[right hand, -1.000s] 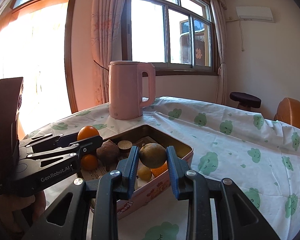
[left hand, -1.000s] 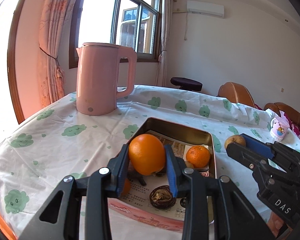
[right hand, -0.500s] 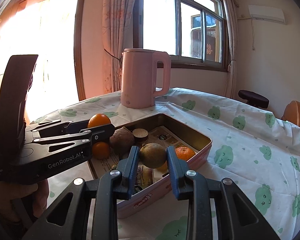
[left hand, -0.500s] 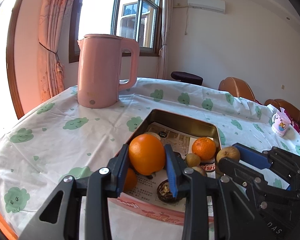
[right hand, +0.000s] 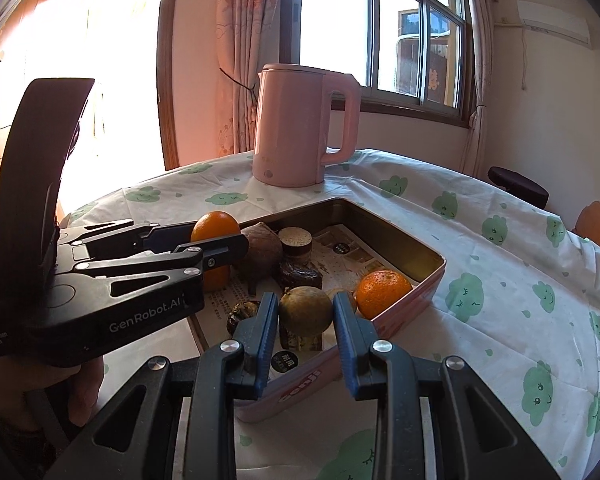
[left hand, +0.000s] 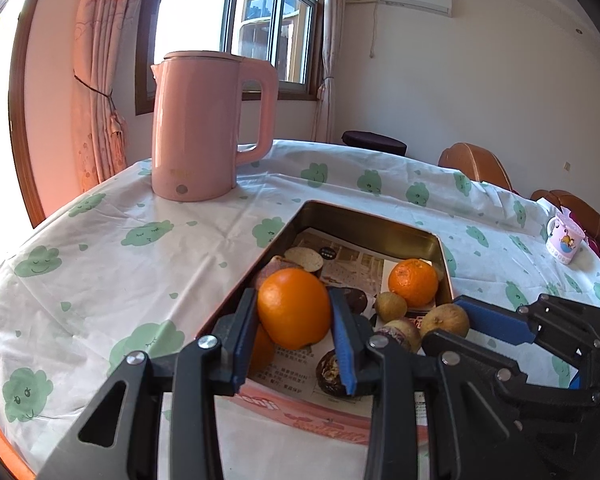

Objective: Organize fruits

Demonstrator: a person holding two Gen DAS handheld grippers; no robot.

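My left gripper (left hand: 294, 314) is shut on a large orange (left hand: 293, 307) and holds it over the near left part of a pink rectangular tin (left hand: 364, 226). My right gripper (right hand: 306, 312) is shut on a brownish-green round fruit (right hand: 305, 310), held over the tin's near edge (right hand: 300, 384). That fruit also shows in the left wrist view (left hand: 444, 320). The held orange also shows in the right wrist view (right hand: 214, 226). In the tin lie a mandarin (left hand: 413, 282), a small yellowish fruit (left hand: 391, 305), dark wrinkled fruits (left hand: 332, 372) and a brown cut root (right hand: 262, 246).
A pink electric kettle (left hand: 204, 124) stands on the cloud-print tablecloth (left hand: 112, 248) behind the tin. A small pink mug (left hand: 565, 242) sits at the far right. Wooden chairs (left hand: 474, 166) and a dark stool (left hand: 374, 148) stand beyond the table. The table edge (left hand: 4, 436) curves at lower left.
Both grippers have moved forward and lower over the tin, each still holding its fruit. The right gripper has come in closer beside the left one.
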